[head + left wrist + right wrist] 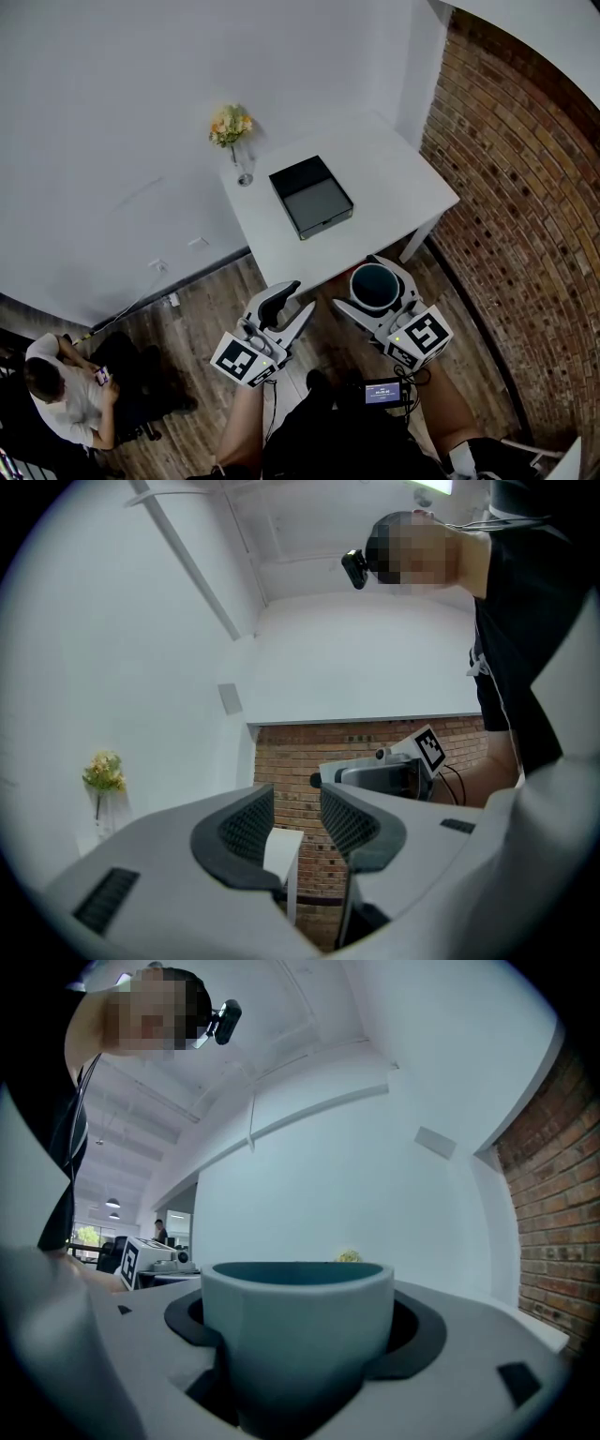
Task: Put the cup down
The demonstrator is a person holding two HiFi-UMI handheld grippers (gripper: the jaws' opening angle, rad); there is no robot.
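A teal cup (374, 285) stands upright between the jaws of my right gripper (376, 289), which is shut on its sides. The cup hangs over the wooden floor, just off the near edge of the white table (394, 178). In the right gripper view the cup (298, 1335) fills the space between the dark pads (417, 1330). My left gripper (302, 296) is beside it to the left, also short of the table. Its jaws stand a little apart with nothing between them (297, 803). A corner of the table (281, 850) shows through the gap.
A black open tray (311, 197) lies mid-table. A glass vase of yellow flowers (232, 127) stands at the table's far left corner by the white wall. A brick wall (525, 187) runs along the right. A seated person (66, 394) is at lower left.
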